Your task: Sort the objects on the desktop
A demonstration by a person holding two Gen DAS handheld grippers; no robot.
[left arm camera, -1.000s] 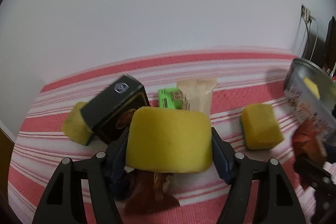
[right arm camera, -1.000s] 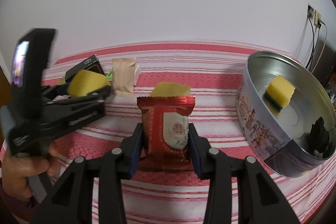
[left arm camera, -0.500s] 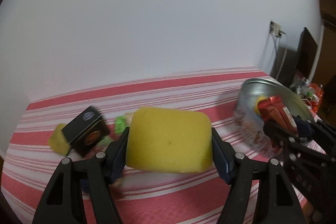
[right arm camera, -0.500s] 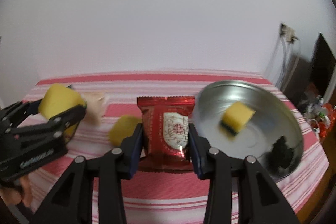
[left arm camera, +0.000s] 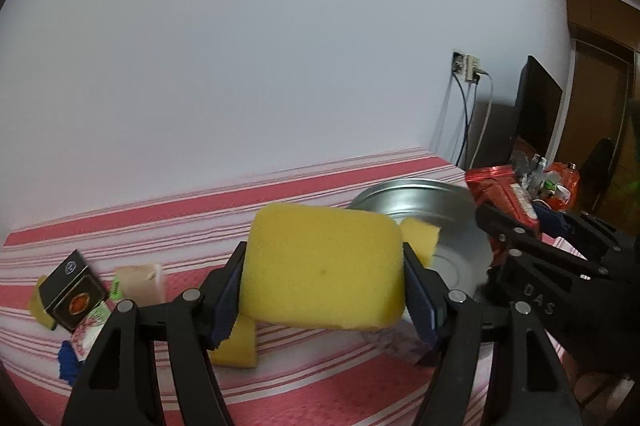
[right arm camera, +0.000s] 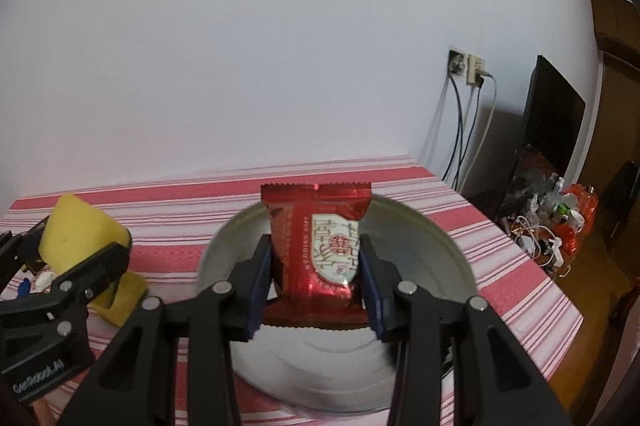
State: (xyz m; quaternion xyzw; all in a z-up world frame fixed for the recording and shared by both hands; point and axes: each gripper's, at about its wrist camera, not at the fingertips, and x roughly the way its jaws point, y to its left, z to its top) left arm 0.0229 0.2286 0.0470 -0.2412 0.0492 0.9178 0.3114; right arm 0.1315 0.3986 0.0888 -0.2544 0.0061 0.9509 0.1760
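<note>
A: Where are we?
B: Both loads are being carried to the round silver metal tin (right arm camera: 448, 246). The right gripper (right arm camera: 316, 290) is clamping the shiny red foil snack packet (right arm camera: 320, 250) above it.
A: And the left gripper (left arm camera: 324, 286)?
B: It is squeezing the yellow foam sponge (left arm camera: 320, 266) beside the rim. Next, I'd judge, each needs centring before letting go.

Soft even light, motion-blurred tin (right arm camera: 420, 238)

A yellow sponge (left arm camera: 322, 268) sits pinched upright above the striped tabletop (left arm camera: 304, 378). A red foil snack packet (right arm camera: 318, 250) hangs over the round metal tin (right arm camera: 448, 246), which holds another yellow sponge (left arm camera: 419, 236)
</note>
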